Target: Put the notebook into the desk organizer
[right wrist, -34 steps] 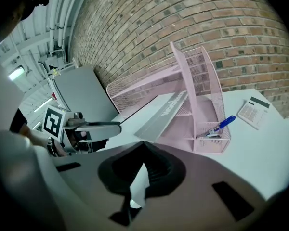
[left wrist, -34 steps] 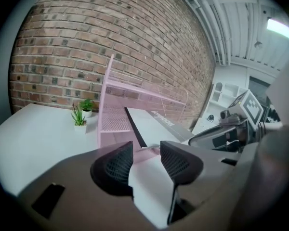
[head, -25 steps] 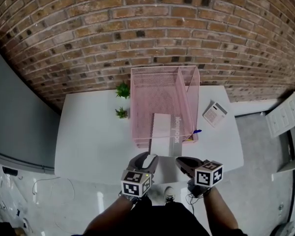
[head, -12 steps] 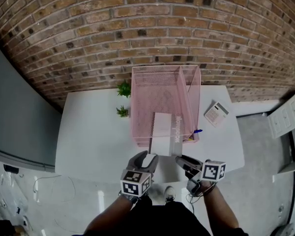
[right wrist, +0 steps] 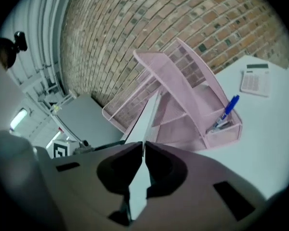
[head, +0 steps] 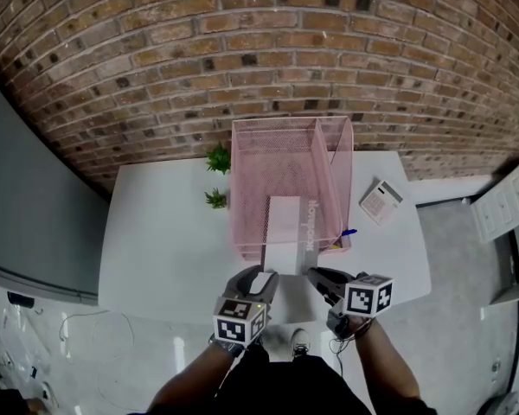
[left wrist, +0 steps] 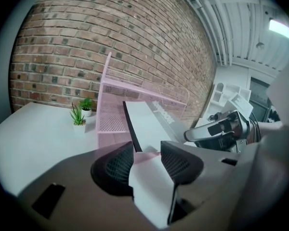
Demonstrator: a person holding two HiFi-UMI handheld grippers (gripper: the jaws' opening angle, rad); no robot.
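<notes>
The pink mesh desk organizer (head: pixel 277 150) (left wrist: pixel 111 123) (right wrist: pixel 180 78) stands at the back middle of the white table (head: pixel 156 232). A white notebook (head: pixel 285 225) (left wrist: pixel 151 121) (right wrist: pixel 148 113) with a grey spine leans into it, its near end sticking out toward me. My left gripper (head: pixel 258 277) (left wrist: pixel 147 149) is shut on the notebook's near left corner, with its jaws wide across the thickness. My right gripper (head: pixel 319 277) (right wrist: pixel 143 146) has just been closing, and its jaws now pinch a thin white edge of the notebook at the near right.
A calculator (head: pixel 379 201) (right wrist: pixel 255 79) lies right of the organizer. A blue pen (head: pixel 346 231) (right wrist: pixel 227 110) sits in its small front compartment. Two small potted plants (head: pixel 216 158) (head: pixel 214 198) (left wrist: pixel 77 115) stand to its left. A brick wall rises behind, and the table's front edge is under my grippers.
The right gripper's jaws stood spread half a second ago and are now closed on the notebook's edge; the gripper rolled slightly. The left gripper and notebook have kept still.
</notes>
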